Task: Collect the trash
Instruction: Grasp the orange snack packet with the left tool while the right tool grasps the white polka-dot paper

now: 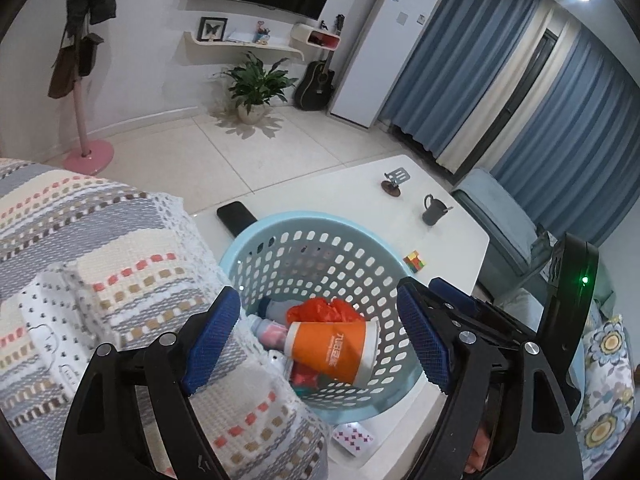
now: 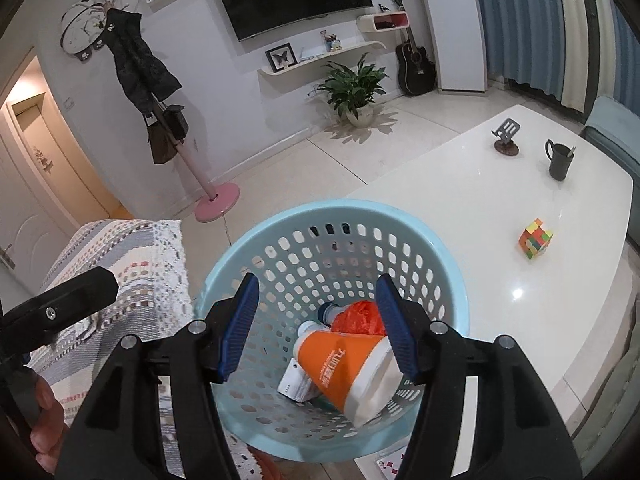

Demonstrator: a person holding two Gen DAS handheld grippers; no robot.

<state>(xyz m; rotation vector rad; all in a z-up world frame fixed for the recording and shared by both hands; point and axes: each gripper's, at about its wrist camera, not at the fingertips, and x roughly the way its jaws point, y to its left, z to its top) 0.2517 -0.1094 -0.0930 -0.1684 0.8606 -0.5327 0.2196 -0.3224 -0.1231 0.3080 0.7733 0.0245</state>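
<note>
A light blue perforated basket (image 1: pixel 280 228) (image 2: pixel 256 256) stands on the white table. Inside lie an orange and white paper cup (image 1: pixel 334 350) (image 2: pixel 344 364), a crumpled red plastic bag (image 1: pixel 320 308) (image 2: pixel 356 316), small bottles (image 1: pixel 266 328) and a white carton (image 2: pixel 294 382). My left gripper (image 1: pixel 320 340) is open and empty, hovering over the basket's near left side. My right gripper (image 2: pixel 318 328) is open and empty, directly above the basket's opening. The right gripper's body shows at the right of the left wrist view (image 1: pixel 568 304).
A sofa with a striped woven cover (image 1: pixel 100 264) (image 2: pixel 132 272) borders the basket's left. On the table (image 2: pixel 480 200): black phone (image 1: pixel 236 216), dark mug (image 2: pixel 560 160), colour cube (image 2: pixel 536 238), phone stand (image 2: pixel 506 136), playing cards (image 1: pixel 352 438). A blue stool (image 1: pixel 496 220) stands right.
</note>
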